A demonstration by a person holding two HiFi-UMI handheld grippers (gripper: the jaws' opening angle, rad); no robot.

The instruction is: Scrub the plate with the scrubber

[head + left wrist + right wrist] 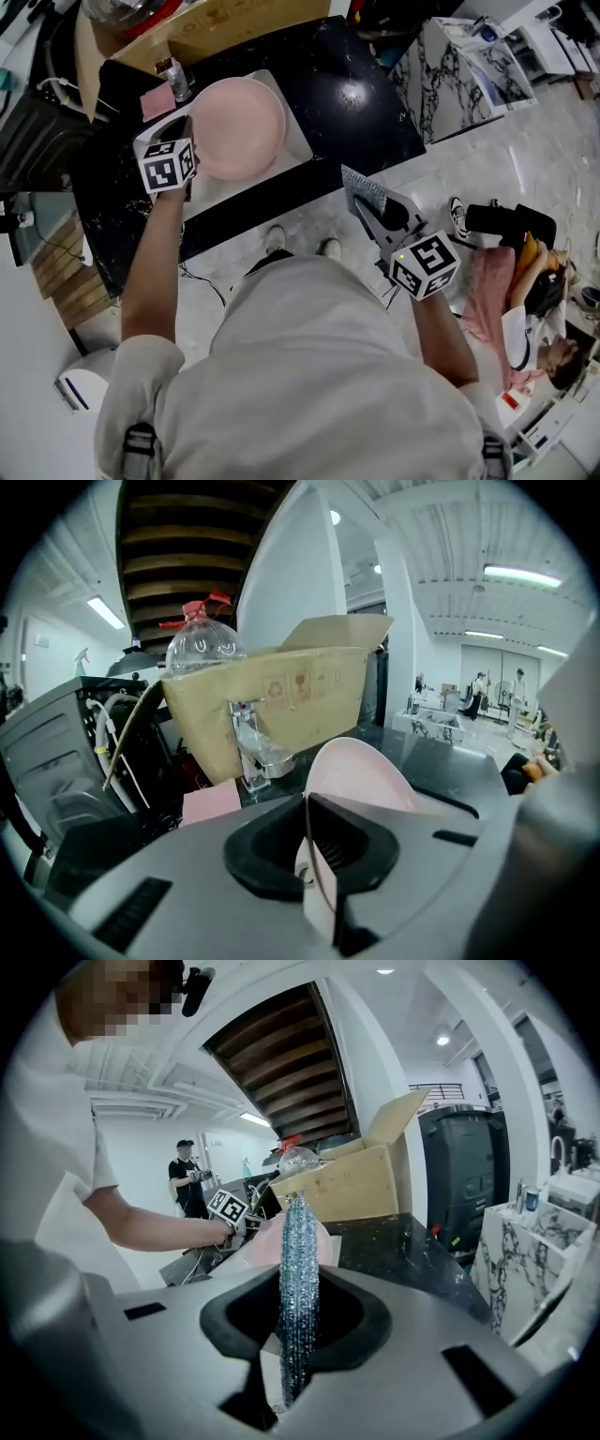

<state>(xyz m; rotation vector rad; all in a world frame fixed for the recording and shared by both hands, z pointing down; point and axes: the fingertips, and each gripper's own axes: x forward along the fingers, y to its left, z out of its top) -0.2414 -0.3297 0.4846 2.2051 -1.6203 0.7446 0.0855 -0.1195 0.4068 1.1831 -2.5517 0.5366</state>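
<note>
We see black desk (361,108), cardboard box (248,23) behind | our left tool (184,131) grips pink plate (242,127) | our right tool (367,212) grips scrubber (364,187) | marble floor (525,150)

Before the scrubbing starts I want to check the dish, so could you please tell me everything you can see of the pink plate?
The pink plate is round, plain and matte, plastic or ceramic by its look, with a shallow well and a thin raised rim. It looks whole and unmarked. The left gripper is clamped on its left rim and holds it tilted above the white sink set in the black counter. Nothing else visibly touches it.
</note>
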